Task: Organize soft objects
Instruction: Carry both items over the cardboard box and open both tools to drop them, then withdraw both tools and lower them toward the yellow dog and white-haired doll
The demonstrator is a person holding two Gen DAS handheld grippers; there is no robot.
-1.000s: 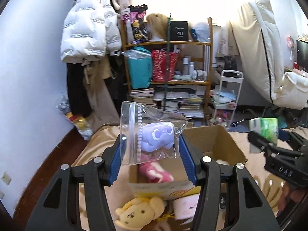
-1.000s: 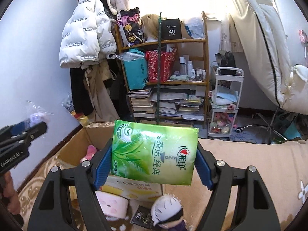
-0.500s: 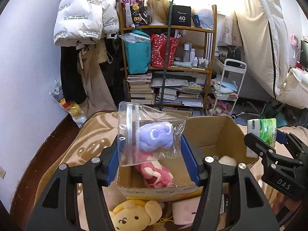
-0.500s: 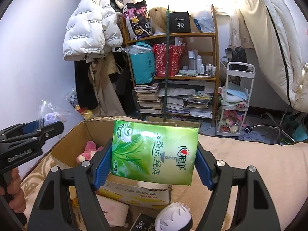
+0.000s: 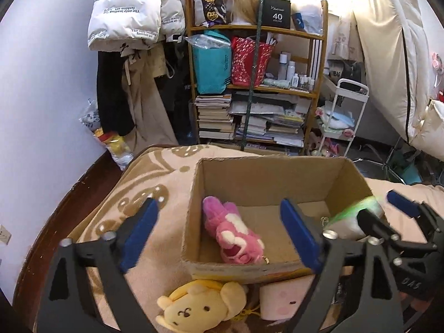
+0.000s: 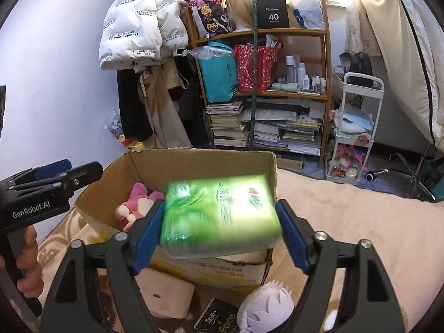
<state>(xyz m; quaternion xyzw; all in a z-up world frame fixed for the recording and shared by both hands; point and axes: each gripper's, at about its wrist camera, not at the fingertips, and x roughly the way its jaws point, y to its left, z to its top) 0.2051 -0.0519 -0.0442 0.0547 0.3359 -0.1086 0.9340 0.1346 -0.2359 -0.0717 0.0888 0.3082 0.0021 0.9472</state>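
Over the near rim of the open brown cardboard box, the right gripper has its blue-padded fingers spread wide, and the green plastic-wrapped tissue pack sits blurred between them; whether the pads touch its ends cannot be told, for a sliver of gap seems to show at the right pad while the left pad lies against or just beside the pack; the pack is tilted, its near edge low over the box's near wall. On the left side of the box's floor lies a pink and white plush toy; the same toy appears in the left wrist view, lying lengthwise near the box's left wall.

The left gripper is spread open and grips nothing; its left finger hangs over the beige patterned blanket outside the box, its right finger over the box's interior. From that view the green pack shows as a blur at the box's right wall, beside the black frame of the right gripper.

Nearer than the box, on the blanket, lie a yellow plush dog head and a pale pink soft square cushion, touching or just beside the box's near wall; a white spiky-haired plush head rests near right. Far behind stands a wooden shelf of books and bags.
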